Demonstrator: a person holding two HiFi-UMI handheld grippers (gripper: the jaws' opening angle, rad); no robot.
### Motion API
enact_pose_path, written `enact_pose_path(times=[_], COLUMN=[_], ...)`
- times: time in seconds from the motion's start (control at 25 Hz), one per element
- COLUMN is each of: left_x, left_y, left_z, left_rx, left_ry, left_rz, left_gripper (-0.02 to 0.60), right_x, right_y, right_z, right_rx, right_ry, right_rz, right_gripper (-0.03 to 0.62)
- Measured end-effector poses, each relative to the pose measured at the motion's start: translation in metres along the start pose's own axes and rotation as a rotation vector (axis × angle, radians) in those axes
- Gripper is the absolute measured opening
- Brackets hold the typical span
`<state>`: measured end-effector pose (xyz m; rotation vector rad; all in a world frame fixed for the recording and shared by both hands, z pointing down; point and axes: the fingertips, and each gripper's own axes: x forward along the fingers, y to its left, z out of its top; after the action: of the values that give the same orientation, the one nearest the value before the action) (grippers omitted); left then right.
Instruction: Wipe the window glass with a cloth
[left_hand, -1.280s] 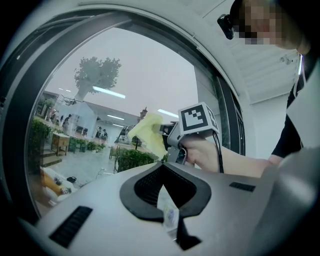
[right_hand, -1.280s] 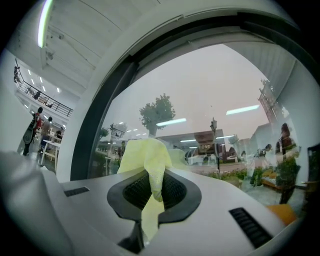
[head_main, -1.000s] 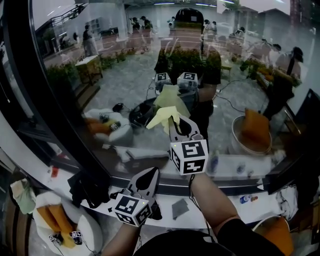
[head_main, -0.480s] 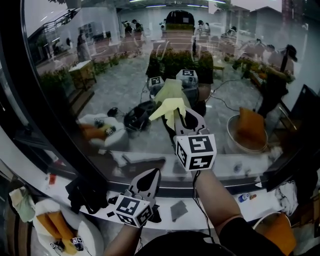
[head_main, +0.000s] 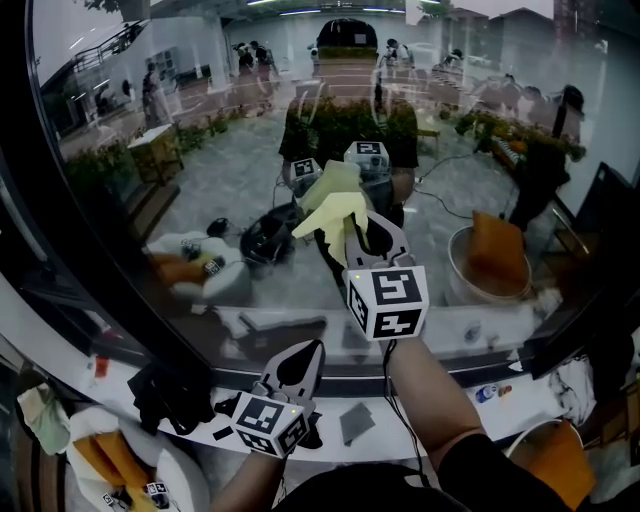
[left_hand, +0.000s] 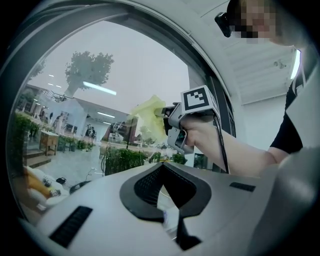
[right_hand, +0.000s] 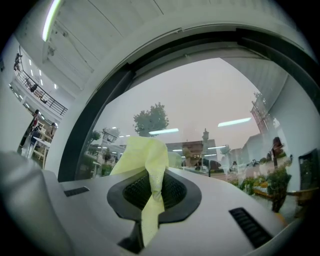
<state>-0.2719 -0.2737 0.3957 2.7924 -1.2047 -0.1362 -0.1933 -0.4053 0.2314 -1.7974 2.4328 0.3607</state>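
Note:
The window glass (head_main: 230, 150) fills most of the head view and mirrors the room behind me. My right gripper (head_main: 350, 232) is raised to the glass, shut on a pale yellow cloth (head_main: 328, 208) that bunches out past its tips against the pane. The right gripper view shows the cloth (right_hand: 145, 155) pinched in the right gripper (right_hand: 152, 192) and fanning up towards the glass (right_hand: 200, 100). My left gripper (head_main: 300, 358) hangs low over the white sill, shut with nothing in it. The left gripper view looks past the left gripper (left_hand: 164, 192) at the right hand and the cloth (left_hand: 147, 112).
A thick black window frame (head_main: 70, 230) runs down the left. On the white sill (head_main: 450, 415) lie a black bundle (head_main: 170, 392), a grey scrap (head_main: 355, 420) and a small bottle (head_main: 495, 395). A bowl (head_main: 548, 465) stands low right, and orange items (head_main: 105, 455) lie low left.
The right gripper has carried the cloth a little higher on the glass. The left gripper has stayed low by the sill.

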Motion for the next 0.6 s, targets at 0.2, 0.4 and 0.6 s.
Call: enact_pose_path(times=[0.2, 0.4, 0.6], left_x=[0.003, 0.007, 0.014], left_y=[0.004, 0.002, -0.005], left_z=[-0.003, -0.007, -0.014], left_rx=[0.000, 0.001, -0.016], left_ry=[0.010, 0.018, 0.027], left_rz=[-0.004, -0.012, -0.034], left_gripper=[0.000, 0.000, 0.000], right_x=[0.001, 0.002, 0.001], right_y=[0.001, 0.003, 0.002], right_z=[0.000, -0.001, -0.002], right_rx=[0.000, -0.004, -0.026], right_ry=[-0.009, -0.011, 0.003], right_rz=[0.005, 0.020, 0.040], right_gripper=[0.038, 0.038, 0.038])
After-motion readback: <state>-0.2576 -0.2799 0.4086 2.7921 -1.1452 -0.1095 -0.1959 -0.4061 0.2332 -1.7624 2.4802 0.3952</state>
